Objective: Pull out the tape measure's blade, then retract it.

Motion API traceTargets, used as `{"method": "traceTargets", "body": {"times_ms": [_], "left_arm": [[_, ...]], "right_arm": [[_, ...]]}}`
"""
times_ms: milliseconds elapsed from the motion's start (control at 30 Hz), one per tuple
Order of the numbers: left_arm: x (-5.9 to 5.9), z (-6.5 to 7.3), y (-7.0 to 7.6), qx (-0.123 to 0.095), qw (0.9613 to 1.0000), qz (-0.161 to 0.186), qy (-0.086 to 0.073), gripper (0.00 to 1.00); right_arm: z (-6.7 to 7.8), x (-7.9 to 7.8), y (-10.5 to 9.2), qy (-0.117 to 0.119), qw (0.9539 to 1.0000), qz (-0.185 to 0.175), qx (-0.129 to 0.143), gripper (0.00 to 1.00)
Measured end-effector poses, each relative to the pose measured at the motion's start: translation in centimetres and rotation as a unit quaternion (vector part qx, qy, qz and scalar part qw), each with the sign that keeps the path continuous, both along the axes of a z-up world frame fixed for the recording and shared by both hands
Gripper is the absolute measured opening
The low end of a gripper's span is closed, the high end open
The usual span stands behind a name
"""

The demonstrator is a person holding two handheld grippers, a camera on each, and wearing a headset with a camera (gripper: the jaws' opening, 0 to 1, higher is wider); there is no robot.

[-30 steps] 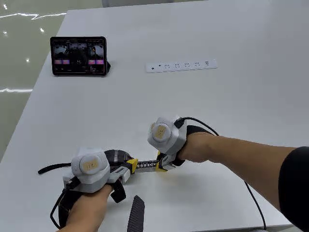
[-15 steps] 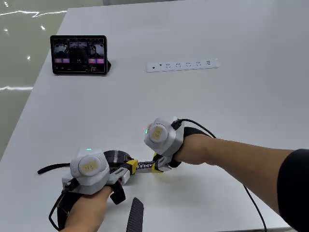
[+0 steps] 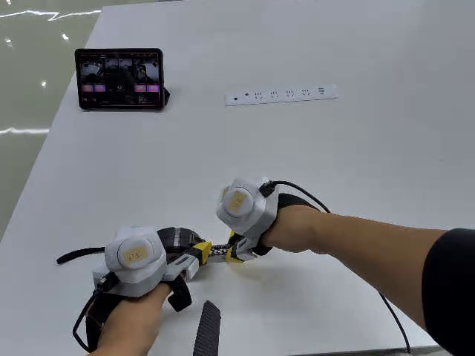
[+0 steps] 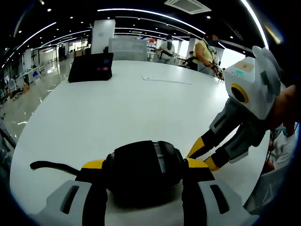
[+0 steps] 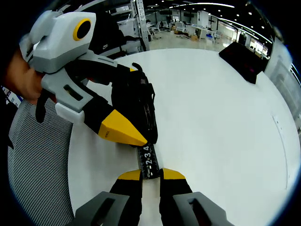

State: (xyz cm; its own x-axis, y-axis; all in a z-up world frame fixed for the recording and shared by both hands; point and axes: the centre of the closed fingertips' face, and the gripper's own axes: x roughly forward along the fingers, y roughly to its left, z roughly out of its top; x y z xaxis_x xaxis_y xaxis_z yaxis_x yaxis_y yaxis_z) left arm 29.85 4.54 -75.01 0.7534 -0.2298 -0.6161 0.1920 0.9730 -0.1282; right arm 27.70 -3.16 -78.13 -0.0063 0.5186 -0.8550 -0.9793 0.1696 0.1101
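The black tape measure lies at the near left of the white table, and my left gripper is shut on its case. A short stretch of blade runs right from the case. My right gripper is shut on the blade's end; the right gripper view shows the numbers 2, 3, 4 on the blade just above the yellow fingertips. The case lies close ahead of them. In the left gripper view the right gripper reaches in from the right.
A tablet stands at the far left and a white power strip lies at the back centre. A loose black strap lies by the near edge. The tape's wrist strap trails left. A cable runs from the right gripper.
My right gripper has moved left toward the case with the blade's end in it, so less blade shows. The left gripper still holds the case in the same place.
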Motion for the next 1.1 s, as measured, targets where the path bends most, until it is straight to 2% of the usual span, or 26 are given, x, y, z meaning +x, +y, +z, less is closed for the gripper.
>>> {"method": "traceTargets", "body": {"times_ms": [1100], "left_arm": [[0.0,0.1,0.1,-0.018,0.9998,0.001,0.0,0.6]], "right_arm": [[0.0,-0.2,2.9,0.001,0.9993,0.002,0.037,0.1]]}}
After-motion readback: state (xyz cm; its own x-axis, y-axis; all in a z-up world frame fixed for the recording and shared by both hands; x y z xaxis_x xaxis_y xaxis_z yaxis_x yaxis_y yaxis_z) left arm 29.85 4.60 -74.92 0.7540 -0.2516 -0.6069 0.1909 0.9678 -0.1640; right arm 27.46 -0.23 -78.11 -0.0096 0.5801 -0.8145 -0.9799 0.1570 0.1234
